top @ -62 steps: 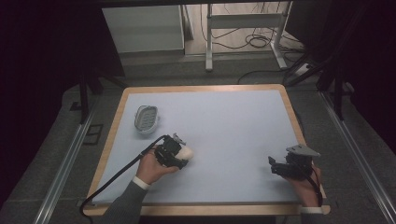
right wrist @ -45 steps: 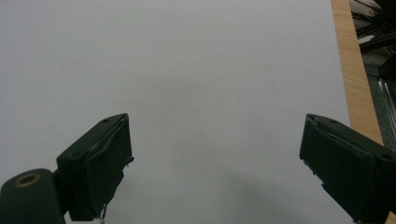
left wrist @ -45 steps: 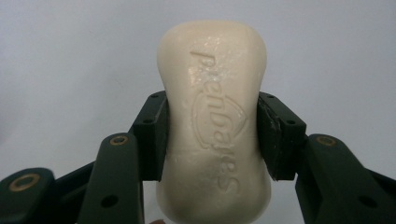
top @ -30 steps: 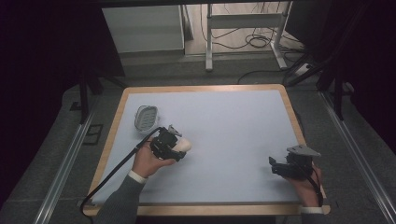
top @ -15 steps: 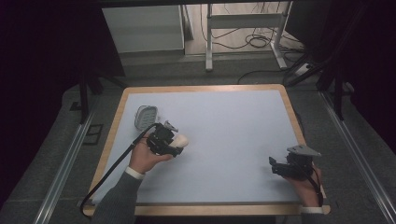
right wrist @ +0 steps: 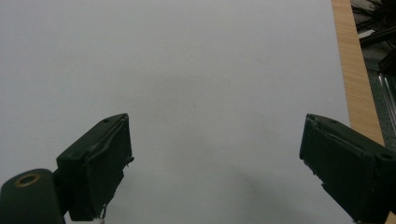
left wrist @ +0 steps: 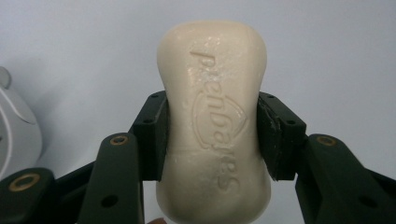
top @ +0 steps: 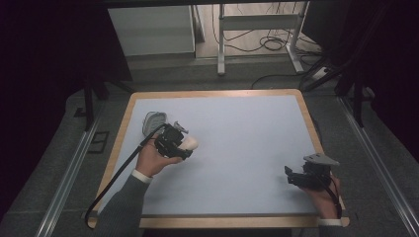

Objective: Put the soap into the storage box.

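Pale blue desk (top: 237, 148), wood rim, dark room. High view: left gripper (top: 184, 143) carries soap bar (top: 190, 143) at 9 o'clock, beside soap dish (top: 152, 122); right gripper (top: 291, 176) idles at 4 o'clock. Left gripper view: fingers (left wrist: 154, 135) clamp soap's waist; slick bar could squirt out. Right gripper view: fingers (right wrist: 100, 163) spread wide, empty.

Black two-jaw left tongs (top: 184, 144) and right tongs (top: 291, 175) with brass-ringed screws; grey three-cornered plate (top: 321, 159); black cable (top: 116, 175); grey sleeve (top: 118, 210) with white cuff.
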`<action>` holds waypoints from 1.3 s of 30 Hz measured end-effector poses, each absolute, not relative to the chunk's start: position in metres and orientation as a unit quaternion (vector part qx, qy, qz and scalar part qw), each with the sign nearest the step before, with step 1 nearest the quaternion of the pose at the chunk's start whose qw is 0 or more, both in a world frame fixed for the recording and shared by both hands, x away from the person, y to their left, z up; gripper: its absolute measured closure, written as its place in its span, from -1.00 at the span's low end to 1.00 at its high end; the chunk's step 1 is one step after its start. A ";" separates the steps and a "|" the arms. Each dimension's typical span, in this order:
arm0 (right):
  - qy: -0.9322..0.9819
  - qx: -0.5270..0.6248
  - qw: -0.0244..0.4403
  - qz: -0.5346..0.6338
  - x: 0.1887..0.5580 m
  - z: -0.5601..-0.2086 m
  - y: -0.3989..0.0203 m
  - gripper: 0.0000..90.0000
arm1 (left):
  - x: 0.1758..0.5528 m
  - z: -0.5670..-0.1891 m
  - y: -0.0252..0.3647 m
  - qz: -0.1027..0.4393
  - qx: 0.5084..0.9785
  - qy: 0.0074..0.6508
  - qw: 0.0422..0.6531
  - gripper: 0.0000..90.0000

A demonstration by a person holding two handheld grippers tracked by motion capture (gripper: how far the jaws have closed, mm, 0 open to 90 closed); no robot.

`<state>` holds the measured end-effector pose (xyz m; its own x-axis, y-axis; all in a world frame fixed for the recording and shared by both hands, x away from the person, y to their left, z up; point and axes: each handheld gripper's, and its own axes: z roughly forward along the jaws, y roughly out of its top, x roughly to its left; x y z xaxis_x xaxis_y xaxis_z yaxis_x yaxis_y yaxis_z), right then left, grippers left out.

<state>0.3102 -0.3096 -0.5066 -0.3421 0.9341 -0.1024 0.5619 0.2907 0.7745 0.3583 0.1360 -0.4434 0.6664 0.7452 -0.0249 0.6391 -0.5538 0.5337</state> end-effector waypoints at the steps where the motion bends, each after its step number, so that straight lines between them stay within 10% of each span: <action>1: 0.751 0.498 0.285 0.327 0.310 -0.507 -0.310 -0.80 | 0.359 -0.442 0.136 0.104 0.874 0.397 0.259 0.10; 39: 0.752 0.501 0.282 0.322 0.311 -0.509 -0.311 -0.80 | 0.386 -0.428 0.159 0.112 0.865 0.416 0.255 0.10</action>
<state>0.3115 -0.3109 -0.5091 -0.3392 0.9352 -0.1015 0.5724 0.2908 0.7666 0.3860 0.1592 -0.4276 0.6282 0.7778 -0.0192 0.6637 -0.5228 0.5350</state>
